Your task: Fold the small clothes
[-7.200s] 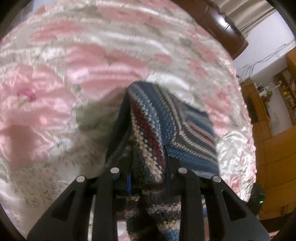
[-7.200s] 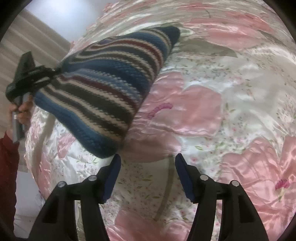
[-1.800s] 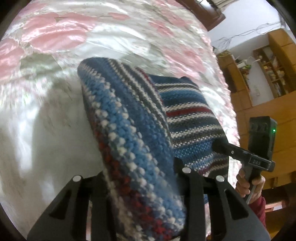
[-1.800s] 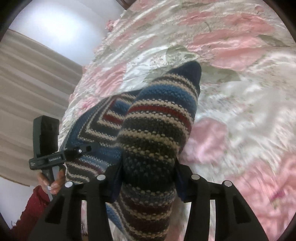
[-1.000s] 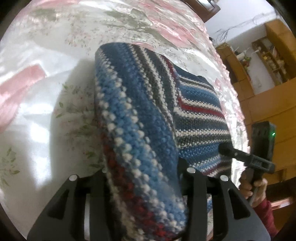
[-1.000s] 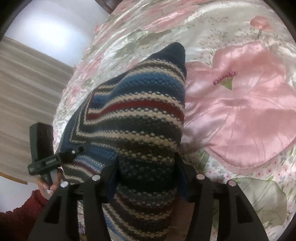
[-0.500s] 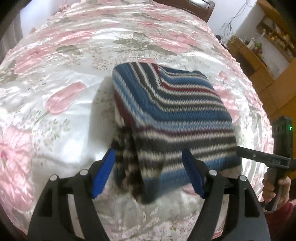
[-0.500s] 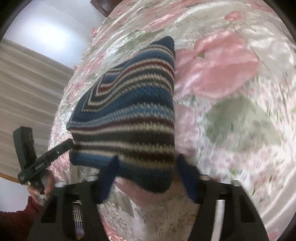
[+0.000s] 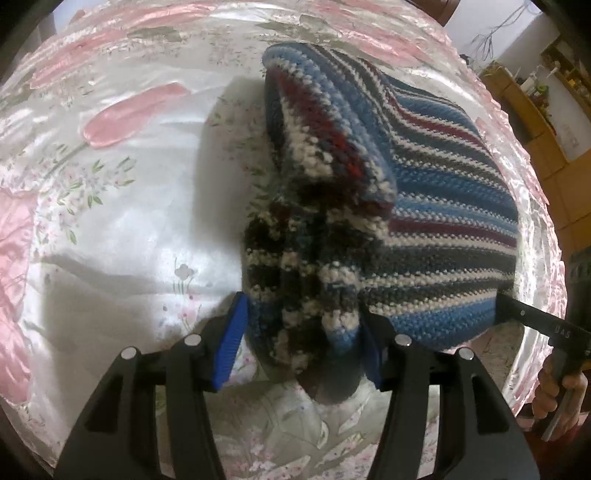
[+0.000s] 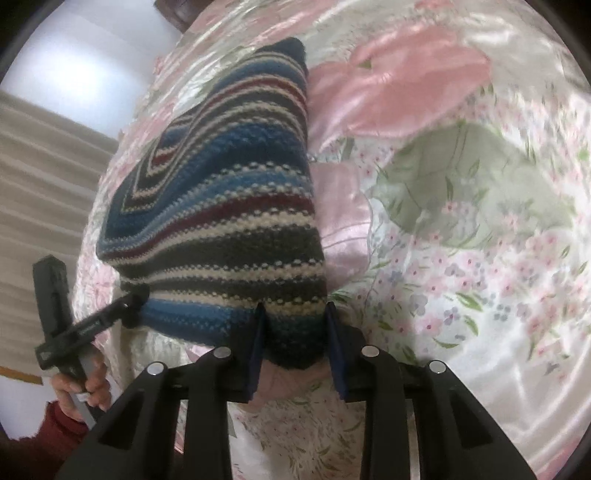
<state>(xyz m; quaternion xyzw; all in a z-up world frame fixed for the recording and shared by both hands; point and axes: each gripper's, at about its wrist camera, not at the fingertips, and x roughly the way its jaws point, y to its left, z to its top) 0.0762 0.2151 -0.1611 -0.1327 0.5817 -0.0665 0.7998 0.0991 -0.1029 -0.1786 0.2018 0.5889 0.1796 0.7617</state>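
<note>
I see the striped knitted garment in blue, dark red, cream and grey wool (image 9: pixel 436 206) lying folded on the bed's glossy satin cover with pink flowers and green leaves (image 9: pixel 122 206). Its near edge faces both cameras, and its far corner points away toward the dark wooden headboard (image 10: pixel 173 11).

In my left wrist view, the left gripper (image 9: pixel 301 341) has its jaws spread, blue pads on either side of the garment's bunched near-left corner. The knit there is thick and rumpled, several layers stacked, and the upper layer curls over at the left edge. The pads sit beside the wool; whether they touch it I cannot tell, as that part is blurred.

In my right wrist view, the right gripper (image 10: pixel 295 349) has its jaws parted as well, with the garment's near-right corner lying between the two blue pads. The pads look close against the knit, though not squeezing it flat.

Each camera also catches the other tool: a hand (image 9: pixel 557 387) with a dark red sleeve holds the right gripper at the garment's near-right corner, and the other hand (image 10: pixel 83 387) holds the left one at the near-left corner.
</note>
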